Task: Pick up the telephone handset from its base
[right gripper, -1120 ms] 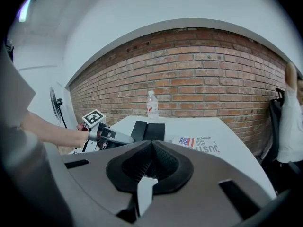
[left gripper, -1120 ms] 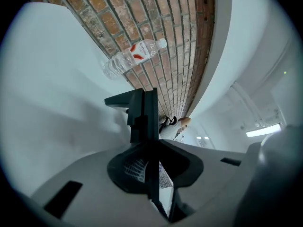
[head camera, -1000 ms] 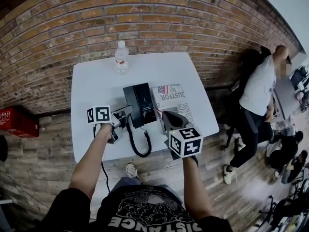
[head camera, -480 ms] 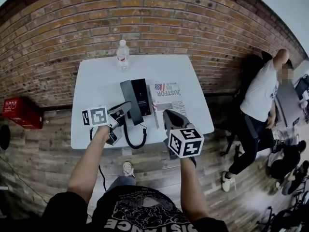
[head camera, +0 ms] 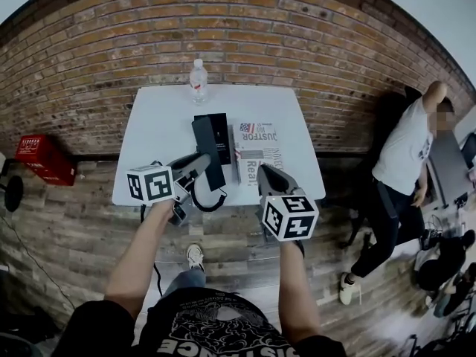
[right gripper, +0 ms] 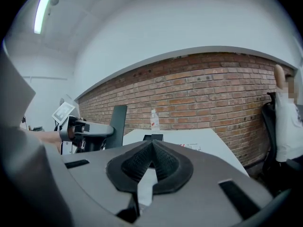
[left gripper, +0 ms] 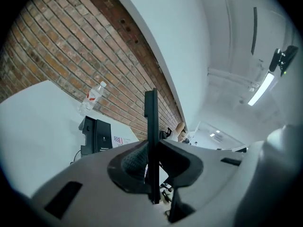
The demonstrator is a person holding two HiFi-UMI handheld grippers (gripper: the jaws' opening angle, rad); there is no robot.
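Black handset; white table

The handset is smooth black plastic with a dull finish, and its base looks the same. The tabletop is white, smooth and matt. On it, the bottle is clear plastic and the newspaper is printed paper. The left claw and the right claw are matt grey plastic with dark, finely ribbed pads. The wall is rough red brick. The floor is worn, matt wooden planks.
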